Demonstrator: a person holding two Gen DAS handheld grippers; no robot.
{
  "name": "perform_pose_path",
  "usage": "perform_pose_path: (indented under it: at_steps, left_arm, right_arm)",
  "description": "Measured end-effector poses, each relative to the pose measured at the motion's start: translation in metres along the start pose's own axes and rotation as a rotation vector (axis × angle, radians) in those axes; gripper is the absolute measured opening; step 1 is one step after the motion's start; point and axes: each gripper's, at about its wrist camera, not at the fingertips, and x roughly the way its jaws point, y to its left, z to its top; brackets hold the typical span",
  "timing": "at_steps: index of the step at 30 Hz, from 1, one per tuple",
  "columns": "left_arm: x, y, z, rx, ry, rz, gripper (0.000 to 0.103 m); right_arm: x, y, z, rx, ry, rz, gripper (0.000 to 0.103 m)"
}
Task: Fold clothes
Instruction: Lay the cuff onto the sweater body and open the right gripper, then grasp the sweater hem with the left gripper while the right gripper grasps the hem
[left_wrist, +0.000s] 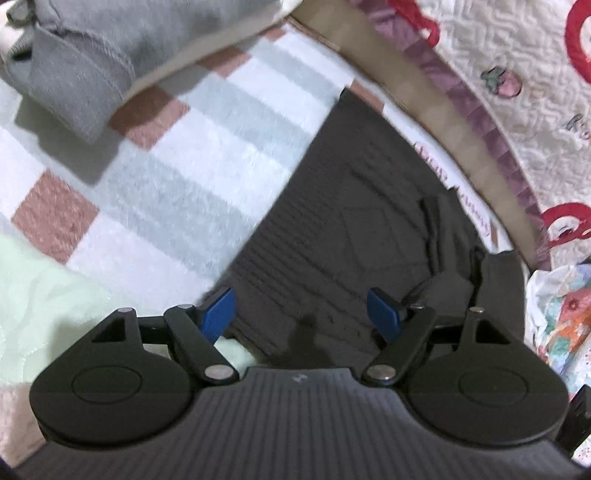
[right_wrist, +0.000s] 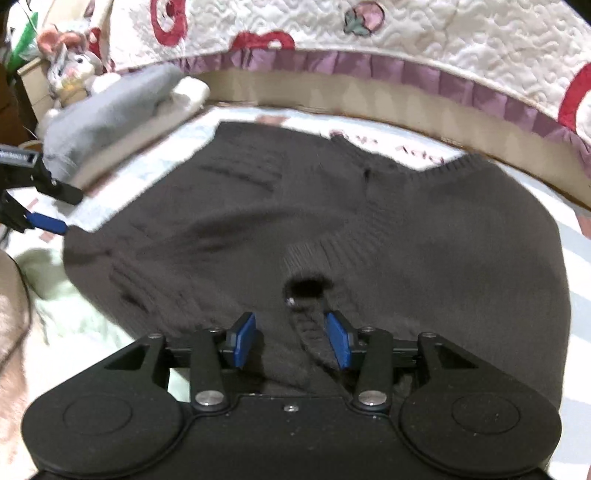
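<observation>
A dark grey knitted sweater (right_wrist: 406, 236) lies spread on the bed, one ribbed cuff (right_wrist: 310, 254) folded onto its body. My right gripper (right_wrist: 291, 339) is low over its near part. The jaws stand about half apart, and a ribbed ridge of the knit runs between the blue pads (right_wrist: 338, 339), touching the right one. My left gripper (left_wrist: 301, 314) hovers open over the sweater's (left_wrist: 351, 229) left edge with nothing between its fingers. The right wrist view shows that gripper (right_wrist: 46, 221) at the far left, at the sweater's corner.
A folded light grey garment (left_wrist: 81, 62) lies on the checked blanket (left_wrist: 207, 155) beyond the sweater's left side. A beige bed rail (right_wrist: 369, 99) and a quilted cover with red prints (right_wrist: 461, 40) run along the far side. A plush toy (right_wrist: 70, 62) sits at the back left.
</observation>
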Motion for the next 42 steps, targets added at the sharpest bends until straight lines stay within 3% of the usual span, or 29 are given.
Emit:
perform_pose_path:
  at_steps: [4, 7, 10, 13, 16, 20, 22, 23, 24, 25, 27, 32, 38, 39, 42]
  left_arm:
    - [-0.002, 0.003, -0.006, -0.044, -0.007, 0.031, 0.079]
    - [-0.012, 0.010, -0.008, -0.127, -0.043, 0.004, 0.080]
    - [-0.002, 0.017, -0.010, -0.213, 0.004, 0.022, 0.081]
    - [0.011, 0.008, -0.006, -0.163, 0.029, 0.024, 0.078]
    - [0.027, -0.001, -0.006, -0.121, 0.077, 0.039, 0.079]
    - [0.032, -0.008, -0.015, -0.115, 0.008, 0.101, 0.081]
    - [0.036, -0.013, -0.019, -0.096, -0.016, 0.111, 0.076]
    - [0.036, -0.016, -0.021, -0.075, -0.038, 0.113, 0.069]
    - [0.035, -0.019, -0.021, -0.037, -0.056, 0.102, 0.033]
    - [0.034, -0.025, -0.023, 0.011, -0.065, 0.082, 0.010]
    - [0.030, -0.038, -0.028, 0.104, -0.087, 0.048, 0.009]
    - [0.012, -0.072, -0.046, 0.328, -0.252, 0.099, 0.009]
    - [-0.015, -0.118, -0.056, 0.601, -0.397, 0.051, 0.008]
    - [-0.019, -0.128, -0.056, 0.629, -0.410, 0.025, 0.008]
    - [-0.024, -0.164, -0.052, 0.704, -0.438, -0.073, 0.008]
  right_arm:
    - [0.000, 0.000, -0.003, 0.007, -0.002, -0.007, 0.050]
    - [0.000, 0.000, -0.005, 0.012, -0.004, -0.013, 0.051]
    - [-0.004, 0.000, 0.003, 0.058, -0.017, 0.062, 0.051]
    - [-0.005, 0.005, 0.022, 0.069, -0.033, 0.169, 0.051]
    - [-0.006, 0.016, 0.039, 0.039, -0.051, 0.156, 0.051]
    - [-0.010, 0.009, 0.037, 0.057, -0.059, 0.112, 0.053]
    - [-0.010, -0.001, 0.027, 0.093, -0.046, 0.069, 0.054]
    - [-0.010, -0.008, 0.022, 0.121, -0.036, 0.050, 0.054]
    - [-0.011, -0.014, 0.016, 0.151, -0.026, 0.039, 0.054]
    - [-0.012, -0.020, 0.011, 0.180, -0.019, 0.036, 0.054]
    - [-0.015, -0.032, 0.000, 0.236, -0.008, 0.035, 0.054]
    - [-0.025, -0.048, -0.014, 0.292, -0.029, 0.065, 0.054]
    - [-0.048, -0.097, -0.026, 0.586, -0.149, 0.226, 0.054]
    - [-0.053, -0.106, -0.029, 0.623, -0.159, 0.217, 0.054]
    - [-0.066, -0.120, -0.039, 0.631, -0.146, 0.060, 0.054]
